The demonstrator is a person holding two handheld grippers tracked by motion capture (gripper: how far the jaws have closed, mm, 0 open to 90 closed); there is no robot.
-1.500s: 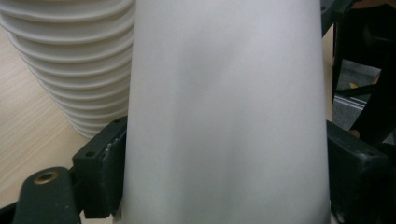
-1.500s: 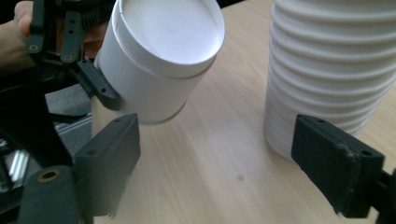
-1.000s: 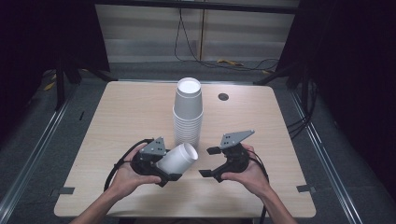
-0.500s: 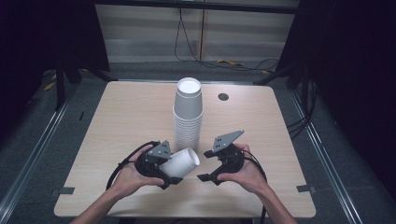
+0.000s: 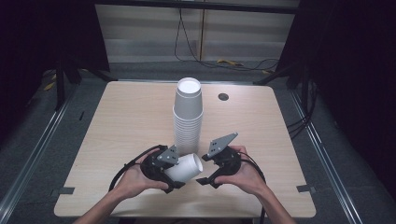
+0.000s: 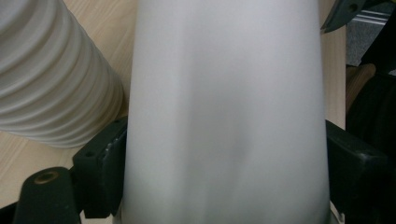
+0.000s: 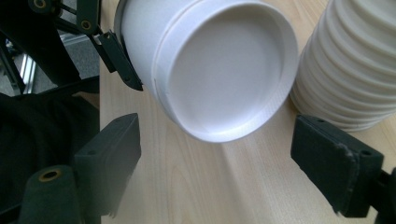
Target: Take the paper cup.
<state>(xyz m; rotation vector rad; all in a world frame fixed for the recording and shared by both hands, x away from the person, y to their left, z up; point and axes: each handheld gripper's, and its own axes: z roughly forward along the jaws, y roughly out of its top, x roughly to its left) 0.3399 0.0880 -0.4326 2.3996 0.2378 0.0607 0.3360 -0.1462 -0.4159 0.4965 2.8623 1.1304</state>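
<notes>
From the high view, the left gripper (image 5: 169, 173) held a white cup (image 5: 185, 168) on its side just above the near part of the table (image 5: 116, 140), right in front of the tall stack (image 5: 187, 116) of matching cups. The cup's long axis ran across the table, its closed base pointing toward the right gripper (image 5: 206, 177). That gripper sat just beside the base, a small gap between them — so the right hand was the nearer one to take the cup's free end.

In the left gripper view, the cup's wall (image 6: 224, 112) rose straight up between the two black jaws, which pressed against it on either side; the left gripper was clamped on the cup. The ribbed rims of the stack (image 6: 51, 79) stood close by at the upper left.

In the right gripper view, the cup's round base (image 7: 224, 74) faced the camera, ahead of and above the jaws and somewhat left of centre. The jaws stood wide apart with nothing between them but bare wood — the right gripper (image 7: 233, 158) was open and empty. The stack (image 7: 350, 65) stood just to the right of the cup. Judging by this, the right gripper would need to go forward along the cup's axis to bring the base between its jaws.
</notes>
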